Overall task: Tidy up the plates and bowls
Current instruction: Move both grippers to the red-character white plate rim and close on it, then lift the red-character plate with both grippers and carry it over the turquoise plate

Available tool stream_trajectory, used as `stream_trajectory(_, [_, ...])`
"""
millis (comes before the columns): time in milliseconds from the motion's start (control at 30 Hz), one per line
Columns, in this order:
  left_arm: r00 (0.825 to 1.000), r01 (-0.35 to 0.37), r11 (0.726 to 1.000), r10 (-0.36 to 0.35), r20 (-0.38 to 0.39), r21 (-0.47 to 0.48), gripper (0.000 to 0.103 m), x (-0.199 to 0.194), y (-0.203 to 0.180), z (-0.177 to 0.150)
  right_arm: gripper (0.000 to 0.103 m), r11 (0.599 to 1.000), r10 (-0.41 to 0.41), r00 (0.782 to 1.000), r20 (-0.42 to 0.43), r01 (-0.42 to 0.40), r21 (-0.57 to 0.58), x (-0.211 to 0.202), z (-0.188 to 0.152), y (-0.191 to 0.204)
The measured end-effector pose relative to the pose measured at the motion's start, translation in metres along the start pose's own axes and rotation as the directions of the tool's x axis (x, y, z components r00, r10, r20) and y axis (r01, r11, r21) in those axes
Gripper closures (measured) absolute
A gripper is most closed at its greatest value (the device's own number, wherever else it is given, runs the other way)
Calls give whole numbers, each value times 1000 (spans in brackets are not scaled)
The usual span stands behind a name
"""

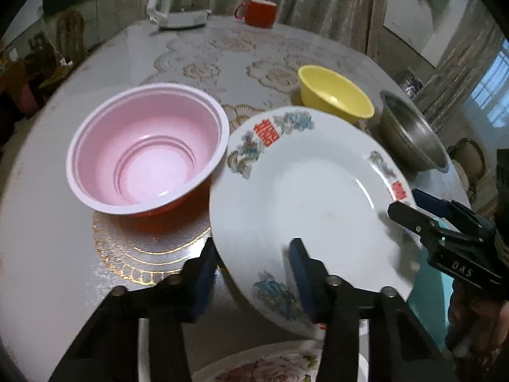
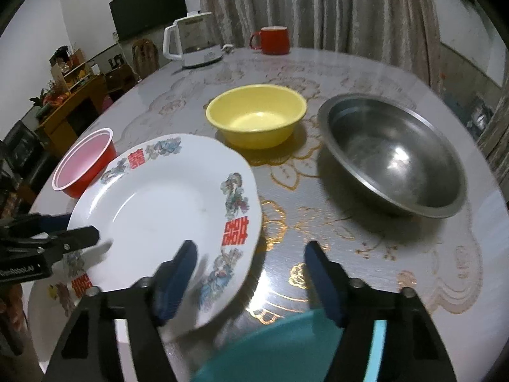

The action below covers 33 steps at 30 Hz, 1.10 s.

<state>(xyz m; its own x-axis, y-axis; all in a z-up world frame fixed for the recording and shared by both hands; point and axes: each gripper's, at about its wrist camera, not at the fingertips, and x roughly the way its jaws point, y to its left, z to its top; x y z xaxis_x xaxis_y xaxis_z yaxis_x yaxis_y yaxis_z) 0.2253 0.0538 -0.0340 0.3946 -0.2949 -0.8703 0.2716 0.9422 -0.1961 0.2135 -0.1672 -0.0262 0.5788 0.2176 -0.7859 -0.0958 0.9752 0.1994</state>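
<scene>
The left gripper point(image 1: 252, 243) straddles the near rim of the white plate point(image 1: 302, 184), one finger over it and one at its edge; I cannot tell whether the pads press. The plate sits tilted beside the pink bowl point(image 1: 146, 146). At the opposite rim the right gripper point(image 2: 250, 245) stands open, inner finger over the plate, outer finger clear.

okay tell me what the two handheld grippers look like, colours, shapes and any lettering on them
Both are matte black plastic. The left gripper and right gripper each have two angular fingers tipped with dark blue pads, with round metal bolt heads at the finger bases. White lettering marks both bodies: "DAS" on the right one, partly cut-off text on the left.
</scene>
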Motion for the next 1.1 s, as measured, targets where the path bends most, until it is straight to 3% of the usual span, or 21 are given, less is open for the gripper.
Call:
stream_trajectory(267, [1000,12,999,-11,-12,47,60,6,-3,3,54,998,62,998,-30,-61,12,20,3,1])
stream_trajectory(400, [1000,6,998,-5,-16,67,59,5,-4,3,55,998,63,998,-25,-63,-20,23,5,7])
stream_trajectory(467, [1000,3,998,-2,-15,68,59,8,-6,5,63,996,80,996,-26,-81,-40,24,6,11])
stream_trajectory(800, [1000,-17,997,16,14,70,59,6,-9,0,70,997,70,997,-28,-71,-35,18,4,9])
stream_trajectory(1100, [998,26,999,-29,61,44,59,-3,-12,-5,71,997,48,999,27,-46,-56,-6,-3,14])
